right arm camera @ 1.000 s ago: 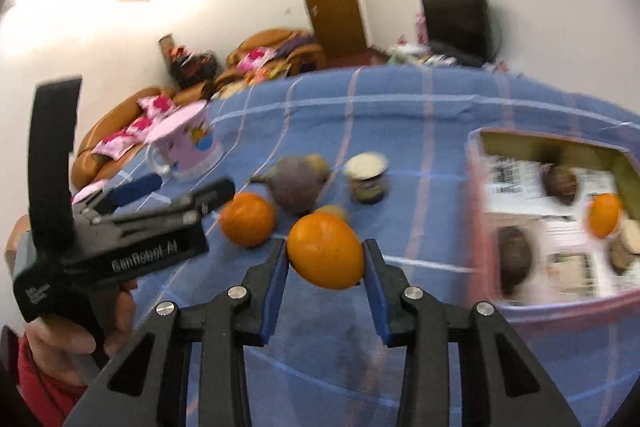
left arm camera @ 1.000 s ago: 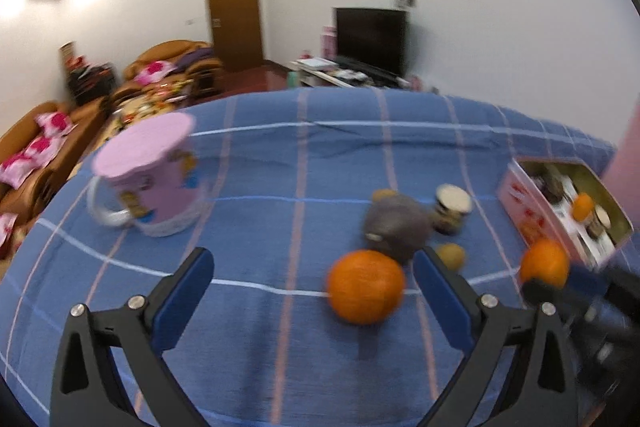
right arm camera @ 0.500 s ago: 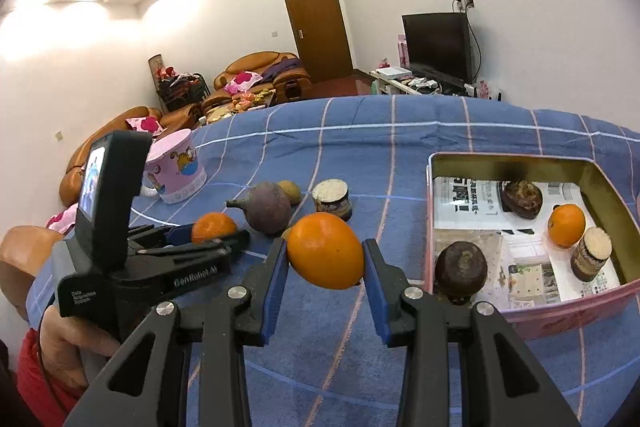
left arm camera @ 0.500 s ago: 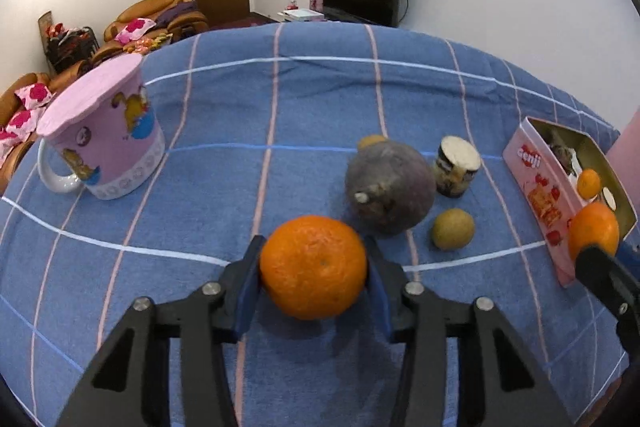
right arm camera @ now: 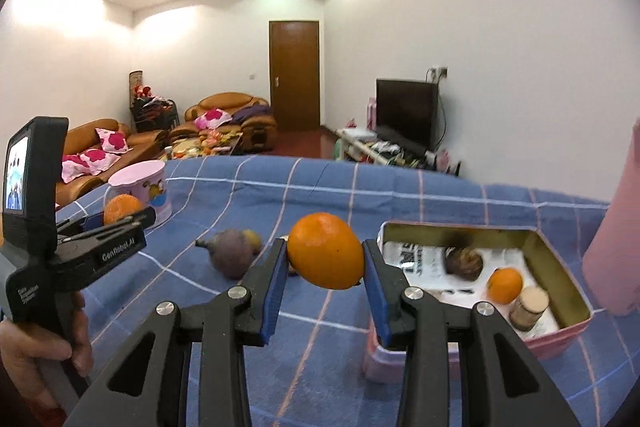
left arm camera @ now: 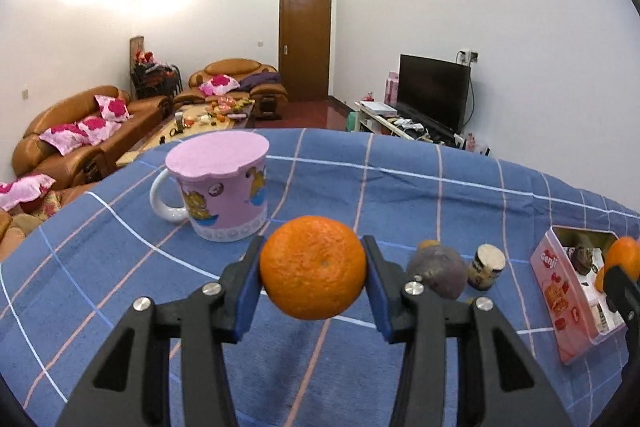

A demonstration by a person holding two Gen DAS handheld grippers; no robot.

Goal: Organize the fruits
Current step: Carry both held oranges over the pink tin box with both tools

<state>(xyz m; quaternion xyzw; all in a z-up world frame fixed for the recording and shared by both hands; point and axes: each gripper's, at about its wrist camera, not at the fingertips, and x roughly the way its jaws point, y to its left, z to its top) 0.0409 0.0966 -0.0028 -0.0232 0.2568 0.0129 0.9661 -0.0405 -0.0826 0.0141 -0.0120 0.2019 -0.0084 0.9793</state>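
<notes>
left wrist view: left gripper (left arm camera: pixel 313 281) has just closed its jaws, blue pads pressed on both sides of a round orange (left arm camera: pixel 313 273) held clear above the blue checked cloth (left arm camera: pixel 400 187)
orange's pose: roundish, no clear long axis; a small dimple faces the camera
right wrist view: right gripper (right arm camera: pixel 325 265) clamped narrow on an egg-shaped orange (right arm camera: pixel 326 256), lifted off the cloth
its long axis: slanted, upper left to lower right, blunter tip low at the right pad
around the left gripper: pink lidded mug (left arm camera: pixel 218 187) behind, handle to the left; purple-grey fruit (left arm camera: pixel 436 273) and a small jar (left arm camera: pixel 486 267) to the right
pink tin (right arm camera: pixel 568 279): open, just right of the right gripper, with a small orange (right arm camera: pixel 505 285) and a dark fruit (right arm camera: pixel 464 263) inside
writing: "genrobot.ai" on the left gripper's side; tin's red lettering too blurred to be sure of
</notes>
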